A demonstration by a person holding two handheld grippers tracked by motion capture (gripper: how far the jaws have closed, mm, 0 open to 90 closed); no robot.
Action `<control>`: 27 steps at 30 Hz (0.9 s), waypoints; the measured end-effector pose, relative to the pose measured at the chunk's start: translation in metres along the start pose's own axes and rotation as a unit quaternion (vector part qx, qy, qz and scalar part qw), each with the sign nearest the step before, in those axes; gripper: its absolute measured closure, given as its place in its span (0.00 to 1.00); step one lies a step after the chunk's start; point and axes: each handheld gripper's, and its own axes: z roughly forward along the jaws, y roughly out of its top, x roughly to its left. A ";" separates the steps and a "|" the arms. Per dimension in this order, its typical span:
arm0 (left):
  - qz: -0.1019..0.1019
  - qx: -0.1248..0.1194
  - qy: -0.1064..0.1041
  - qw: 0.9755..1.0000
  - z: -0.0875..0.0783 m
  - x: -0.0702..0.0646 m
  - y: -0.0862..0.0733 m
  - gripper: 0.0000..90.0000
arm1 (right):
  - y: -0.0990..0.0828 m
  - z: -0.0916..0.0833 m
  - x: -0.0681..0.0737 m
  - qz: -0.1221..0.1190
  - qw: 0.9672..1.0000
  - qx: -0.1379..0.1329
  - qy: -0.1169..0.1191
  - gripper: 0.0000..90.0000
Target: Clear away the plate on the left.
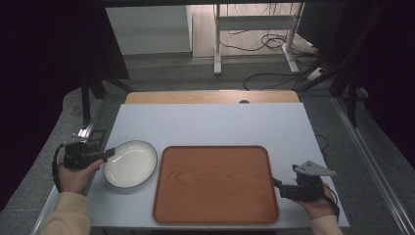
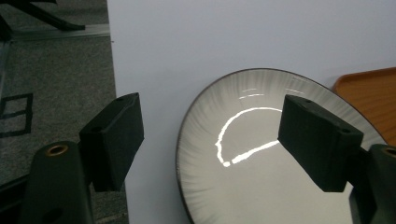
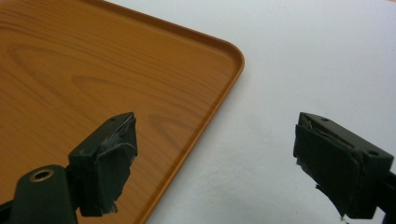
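Note:
A white plate [image 1: 130, 164] with a dark rim lies on the table's left side, just left of an empty wooden tray [image 1: 215, 183]. My left gripper [image 1: 110, 153] is at the plate's left edge, jaws open. In the left gripper view the plate's rim [image 2: 183, 135] lies between the two pads, one pad over the plate [image 2: 261, 182] and one over bare table. My right gripper [image 1: 277, 185] hovers at the tray's right edge, open and empty. In the right gripper view the tray's corner [image 3: 236, 58] passes between its jaws.
The white tabletop [image 1: 210, 125] has bare room behind the plate and tray. Its left edge drops to grey floor [image 2: 51, 79] close beside the left gripper. A desk frame and cables [image 1: 264, 44] stand on the floor beyond the table.

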 end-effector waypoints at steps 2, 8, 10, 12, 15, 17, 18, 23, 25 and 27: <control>-0.009 -0.001 -0.012 1.000 0.002 0.007 0.001 0.25 | 0.000 0.001 0.000 0.000 1.000 0.001 -0.003 0.16; -0.015 0.003 -0.017 1.000 0.009 0.013 0.003 0.25 | 0.000 0.001 0.000 0.000 1.000 0.000 -0.004 0.16; -0.019 0.003 -0.018 1.000 0.012 0.015 0.003 0.26 | 0.000 0.000 0.000 0.000 1.000 0.000 -0.004 0.16; -0.025 0.006 -0.022 0.999 0.014 0.017 0.002 0.28 | -0.001 0.000 0.000 0.000 1.000 0.001 -0.004 0.16; -0.028 0.017 -0.022 0.999 0.020 0.020 0.002 0.28 | -0.001 0.001 0.000 0.000 1.000 0.003 -0.003 0.16; -0.028 0.021 -0.021 0.999 0.021 0.021 0.001 0.28 | -0.001 0.001 0.000 0.000 1.000 0.002 -0.003 0.16; -0.028 0.026 -0.022 0.999 0.023 0.022 0.001 0.28 | -0.001 0.001 0.000 0.001 1.000 0.002 -0.004 0.16; -0.036 0.043 -0.022 0.998 0.028 0.027 -0.002 0.30 | -0.001 0.001 0.000 0.001 1.000 0.005 -0.003 0.16; -0.041 0.052 -0.024 0.998 0.030 0.029 -0.003 0.30 | -0.001 0.001 0.000 0.001 1.000 0.005 -0.003 0.16; -0.046 0.058 -0.031 0.997 0.031 0.031 -0.004 0.30 | -0.001 0.001 -0.001 0.001 1.000 0.005 -0.003 0.16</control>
